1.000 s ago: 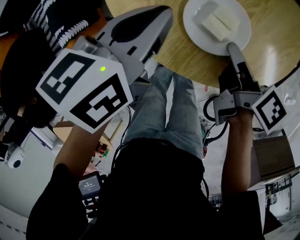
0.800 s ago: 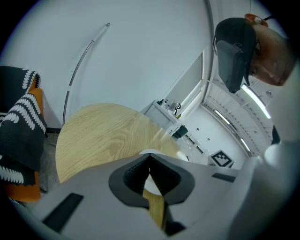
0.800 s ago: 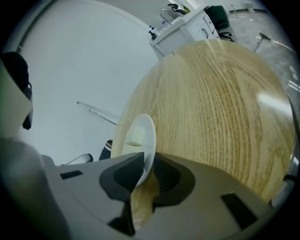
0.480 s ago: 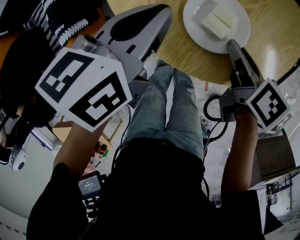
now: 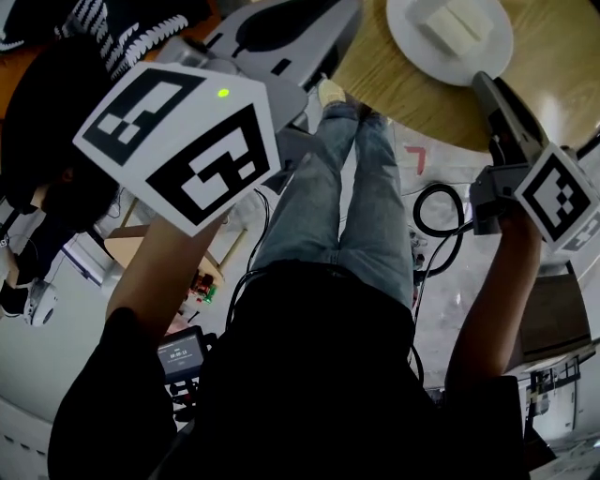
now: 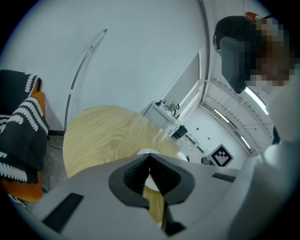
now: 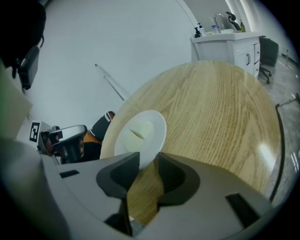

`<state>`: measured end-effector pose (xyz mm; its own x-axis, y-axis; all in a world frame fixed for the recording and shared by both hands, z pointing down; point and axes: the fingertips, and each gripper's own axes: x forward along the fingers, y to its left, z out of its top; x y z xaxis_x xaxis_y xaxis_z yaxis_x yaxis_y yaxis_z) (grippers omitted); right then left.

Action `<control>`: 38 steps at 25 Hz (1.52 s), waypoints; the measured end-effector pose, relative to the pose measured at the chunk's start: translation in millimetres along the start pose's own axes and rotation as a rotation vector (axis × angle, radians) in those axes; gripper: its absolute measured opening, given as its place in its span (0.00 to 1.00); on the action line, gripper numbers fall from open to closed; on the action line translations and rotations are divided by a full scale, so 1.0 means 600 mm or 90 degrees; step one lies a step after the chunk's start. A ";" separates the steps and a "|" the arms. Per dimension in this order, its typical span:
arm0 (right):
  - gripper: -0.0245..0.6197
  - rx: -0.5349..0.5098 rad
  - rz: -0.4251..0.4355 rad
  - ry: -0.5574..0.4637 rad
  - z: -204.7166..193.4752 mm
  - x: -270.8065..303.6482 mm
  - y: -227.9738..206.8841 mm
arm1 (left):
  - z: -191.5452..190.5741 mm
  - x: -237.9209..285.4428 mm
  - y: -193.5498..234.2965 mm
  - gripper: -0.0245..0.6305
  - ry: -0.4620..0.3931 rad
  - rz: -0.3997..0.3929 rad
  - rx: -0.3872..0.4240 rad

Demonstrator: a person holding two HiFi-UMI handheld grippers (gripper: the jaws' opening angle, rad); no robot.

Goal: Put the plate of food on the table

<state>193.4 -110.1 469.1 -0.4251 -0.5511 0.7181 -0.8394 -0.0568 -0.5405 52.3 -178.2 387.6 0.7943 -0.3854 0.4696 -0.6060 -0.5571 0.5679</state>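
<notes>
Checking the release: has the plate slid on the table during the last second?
No. The plate sits just as close to the table edge as before; the whole view shifted.

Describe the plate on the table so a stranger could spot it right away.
Find the round light-wood table. Near its edge sits a round white plate carrying pale, cream-coloured blocks of food. It is the only dish visible on the tabletop.

food [image 5: 457, 21]: on plate [image 5: 459, 67] | plate: on table [image 5: 375, 66], near table's edge
</notes>
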 end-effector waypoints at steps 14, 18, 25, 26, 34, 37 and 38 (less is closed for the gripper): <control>0.22 -0.054 -0.011 -0.016 0.011 -0.035 0.031 | -0.002 -0.027 0.000 0.05 0.000 0.007 0.023; 0.22 -0.066 -0.015 -0.021 0.013 -0.046 0.038 | -0.004 -0.041 -0.005 0.05 -0.004 0.007 0.025; 0.22 -0.090 -0.020 -0.029 0.017 -0.063 0.052 | 0.031 -0.068 -0.038 0.05 -0.029 0.000 0.040; 0.22 -0.093 -0.021 -0.032 0.019 -0.066 0.054 | 0.036 -0.073 -0.042 0.05 -0.031 0.000 0.044; 0.22 -0.109 -0.043 -0.077 0.062 -0.113 0.091 | 0.083 -0.107 -0.076 0.05 -0.055 0.004 0.076; 0.22 -0.148 -0.066 -0.092 0.081 -0.133 0.112 | 0.099 -0.123 -0.087 0.05 -0.061 0.020 0.091; 0.22 -0.159 -0.073 -0.097 0.085 -0.140 0.119 | 0.105 -0.129 -0.091 0.05 -0.064 0.026 0.098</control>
<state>186.1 -110.3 348.0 -0.2832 -0.6719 0.6843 -0.9442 0.0703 -0.3218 26.8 -164.5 277.3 0.7744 -0.4771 0.4157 -0.6300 -0.6426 0.4361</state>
